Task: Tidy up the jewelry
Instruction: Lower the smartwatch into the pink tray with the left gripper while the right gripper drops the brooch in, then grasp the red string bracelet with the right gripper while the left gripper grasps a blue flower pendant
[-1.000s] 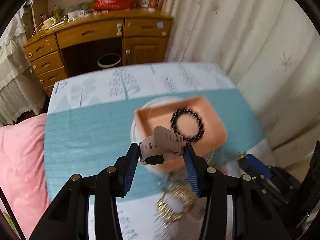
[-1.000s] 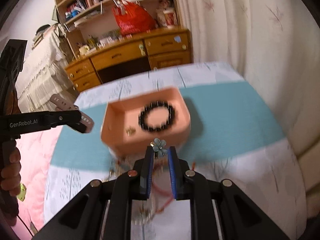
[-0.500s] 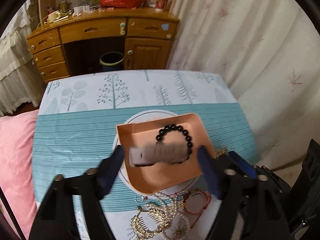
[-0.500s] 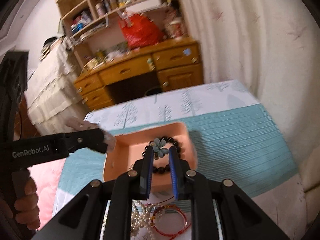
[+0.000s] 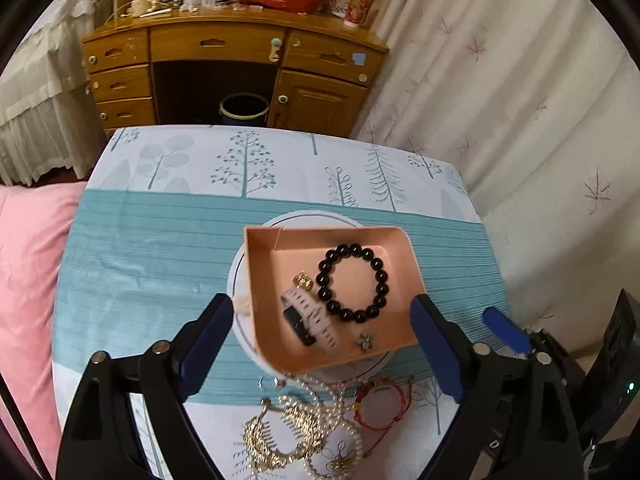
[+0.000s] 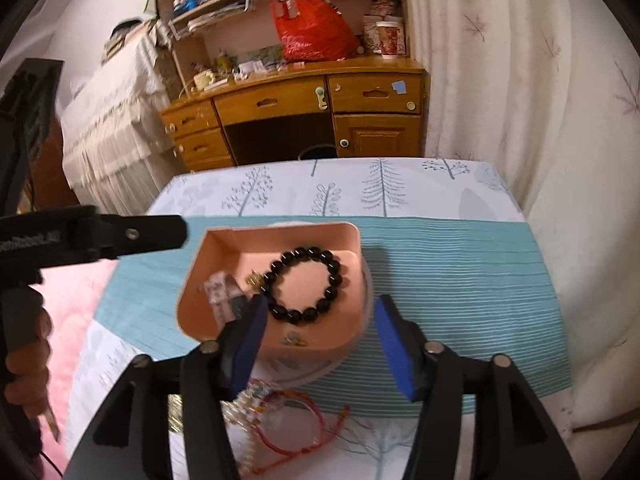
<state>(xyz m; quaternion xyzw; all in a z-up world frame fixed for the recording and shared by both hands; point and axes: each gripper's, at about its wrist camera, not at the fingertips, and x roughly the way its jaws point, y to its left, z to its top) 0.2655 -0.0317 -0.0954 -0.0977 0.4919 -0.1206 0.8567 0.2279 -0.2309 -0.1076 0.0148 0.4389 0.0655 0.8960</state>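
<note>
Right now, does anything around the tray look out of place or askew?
Yes. The pink tray sits skewed on a round white base, its corners overhanging. A tangle of pearls, gold comb and red cord lies outside it on the tablecloth.

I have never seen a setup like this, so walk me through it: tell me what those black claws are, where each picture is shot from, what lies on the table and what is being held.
No robot: a person holds a two-finger claw in each hand, each with a camera looking along its fingers. One view shows the left gripper, the other the right gripper. Both are opening and hold nothing. On the tablecloth sits a pink tray with a black bead bracelet, a pale watch, a gold charm and a small flower piece. Pearls, a gold comb and a red cord bracelet lie outside it.
</note>
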